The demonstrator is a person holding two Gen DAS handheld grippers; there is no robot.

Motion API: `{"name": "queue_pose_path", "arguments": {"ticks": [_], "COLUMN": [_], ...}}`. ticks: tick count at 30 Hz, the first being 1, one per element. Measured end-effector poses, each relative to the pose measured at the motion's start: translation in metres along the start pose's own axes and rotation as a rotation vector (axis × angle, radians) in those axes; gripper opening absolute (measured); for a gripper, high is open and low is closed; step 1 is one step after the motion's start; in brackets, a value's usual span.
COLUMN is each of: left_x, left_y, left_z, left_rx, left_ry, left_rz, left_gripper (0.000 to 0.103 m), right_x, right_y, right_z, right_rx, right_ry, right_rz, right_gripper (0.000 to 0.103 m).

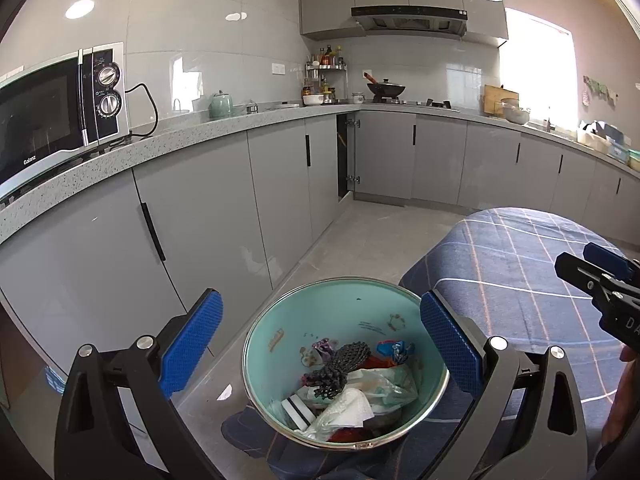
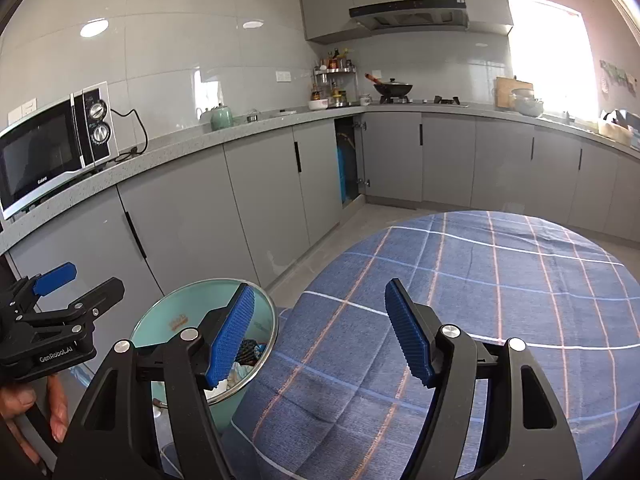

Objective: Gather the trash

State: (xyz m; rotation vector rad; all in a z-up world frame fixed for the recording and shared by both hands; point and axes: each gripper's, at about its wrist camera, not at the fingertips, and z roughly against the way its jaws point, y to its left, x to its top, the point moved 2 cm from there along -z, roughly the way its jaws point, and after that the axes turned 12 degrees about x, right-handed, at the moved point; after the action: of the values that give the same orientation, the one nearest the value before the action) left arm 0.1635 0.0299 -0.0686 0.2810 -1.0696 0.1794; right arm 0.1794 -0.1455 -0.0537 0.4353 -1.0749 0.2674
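A round trash bin (image 1: 256, 336) with a teal inside and a metal rim stands on the floor against the table's near edge. It holds mixed trash: a black mesh piece (image 1: 340, 364), white tissue (image 1: 352, 404), a clear plastic bag (image 1: 386, 384) and a red and blue wrapper (image 1: 394, 350). My left gripper (image 1: 320, 300) hangs over the bin, open wide and empty. The right gripper (image 2: 320, 286) stands open over the blue plaid tablecloth (image 2: 480, 280) with nothing between its blue pads. The bin (image 2: 172, 316) shows to its left, beside the left gripper (image 2: 96, 276).
Grey base cabinets (image 1: 208, 216) under a speckled counter run along the left and back walls. A microwave (image 1: 60, 120) sits on the counter at left. One corner cabinet door (image 1: 346, 156) stands ajar. Grey floor tiles (image 1: 368, 236) lie between the cabinets and the table.
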Motion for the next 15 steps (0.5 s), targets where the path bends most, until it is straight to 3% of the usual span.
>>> {"name": "queue_pose_path", "arguments": {"ticks": [15], "left_x": [0.0007], "left_y": [-0.0061], "left_z": [0.0090], "left_rx": [-0.013], "left_ry": [-0.015], "left_rz": [-0.021], "left_gripper": [0.097], "right_x": [-0.0010], "right_y": [0.0010], "right_z": [0.0098], "right_rx": [-0.022], "right_ry": [-0.034], "right_rz": [0.004], "right_gripper": [0.068]}}
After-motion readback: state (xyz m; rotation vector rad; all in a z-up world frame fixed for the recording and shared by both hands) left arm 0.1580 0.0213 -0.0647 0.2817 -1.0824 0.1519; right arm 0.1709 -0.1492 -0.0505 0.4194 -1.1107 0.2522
